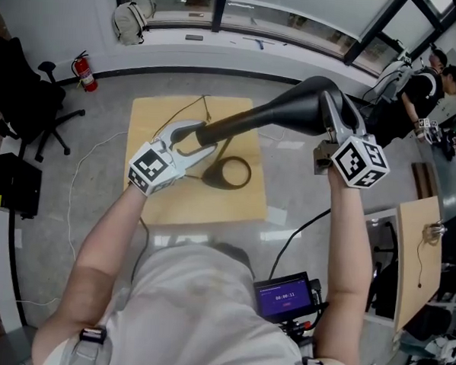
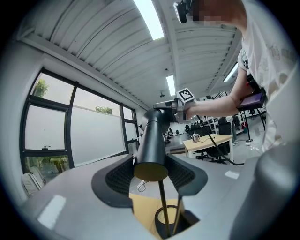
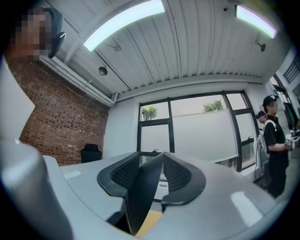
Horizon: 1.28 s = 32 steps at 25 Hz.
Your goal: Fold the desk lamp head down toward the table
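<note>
Table: the pale wooden table [image 1: 151, 117] lies in front of you, in the middle of the head view, and the lamp is the only thing on it.
Lamp head: the black cone-shaped lamp head [image 1: 293, 113] hangs above the table. Its narrow end is over the table's middle and its wide mouth reaches past the table edge at 2 o'clock.
Axis: the long axis runs from 8 o'clock to 2 o'clock, with the mouth pointing toward 2 o'clock. It looks closer to level than tipped down, so most of the fold is probably yet to do.
Handling: expect a rigid, smooth shell, light for its size, that can slip in the pads. The joint will likely resist stiffly, so press evenly.
Hold: you have the sensible spots, one end in each gripper. The far end gives leverage, while the neck steadies the pivot.
Left gripper: your left gripper [image 1: 196, 138] has its jaws spread wide and closed onto the narrow neck, with both ribbed pads against the tube.
Right gripper: your right gripper [image 1: 331, 107] is also wide, clamped on the flared wall at the mouth.
Base: the round base [image 1: 232, 172] sits flat at 4 o'clock from the table's centre. It may lift or skid if you push sideways.
Stem: the thin stem [image 2: 162, 206] rises from the base to the neck, and it probably flexes.
</note>
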Motion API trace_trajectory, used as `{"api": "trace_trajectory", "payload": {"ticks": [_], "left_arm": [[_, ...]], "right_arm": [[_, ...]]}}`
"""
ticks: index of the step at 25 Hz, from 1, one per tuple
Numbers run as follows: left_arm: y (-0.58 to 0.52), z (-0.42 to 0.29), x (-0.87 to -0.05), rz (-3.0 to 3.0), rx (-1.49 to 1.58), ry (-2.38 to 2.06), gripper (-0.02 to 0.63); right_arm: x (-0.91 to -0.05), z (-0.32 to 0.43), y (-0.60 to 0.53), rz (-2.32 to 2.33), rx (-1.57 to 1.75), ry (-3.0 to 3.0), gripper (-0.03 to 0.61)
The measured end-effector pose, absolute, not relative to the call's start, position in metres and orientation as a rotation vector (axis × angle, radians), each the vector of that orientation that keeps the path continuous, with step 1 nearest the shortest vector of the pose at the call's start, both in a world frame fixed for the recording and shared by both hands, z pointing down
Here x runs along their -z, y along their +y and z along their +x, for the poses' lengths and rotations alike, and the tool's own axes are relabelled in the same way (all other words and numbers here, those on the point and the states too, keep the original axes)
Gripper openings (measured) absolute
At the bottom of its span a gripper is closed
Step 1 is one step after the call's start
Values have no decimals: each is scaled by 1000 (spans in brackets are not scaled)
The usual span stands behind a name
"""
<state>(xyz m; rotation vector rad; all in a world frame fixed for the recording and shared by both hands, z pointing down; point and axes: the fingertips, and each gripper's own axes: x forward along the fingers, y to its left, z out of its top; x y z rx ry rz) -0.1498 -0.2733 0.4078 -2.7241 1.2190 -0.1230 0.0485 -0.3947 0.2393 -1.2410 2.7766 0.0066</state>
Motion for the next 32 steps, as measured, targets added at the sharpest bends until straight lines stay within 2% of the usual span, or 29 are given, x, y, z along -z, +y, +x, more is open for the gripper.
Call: {"api": "trace_trajectory", "payload": {"ticks": [14, 26, 32], "left_arm": [[-265, -156, -385, -2680, 176, 1161, 219], [-267, -167, -381, -2693, 201, 1196, 219], [-269, -164, -373, -2710, 263, 1208, 219]], "right_arm": [[-292, 72, -414, -1198, 328, 2715, 181], [-293, 65, -419, -1157, 332, 2751, 184], [-304, 63, -422, -1156, 446, 2753, 184]]}}
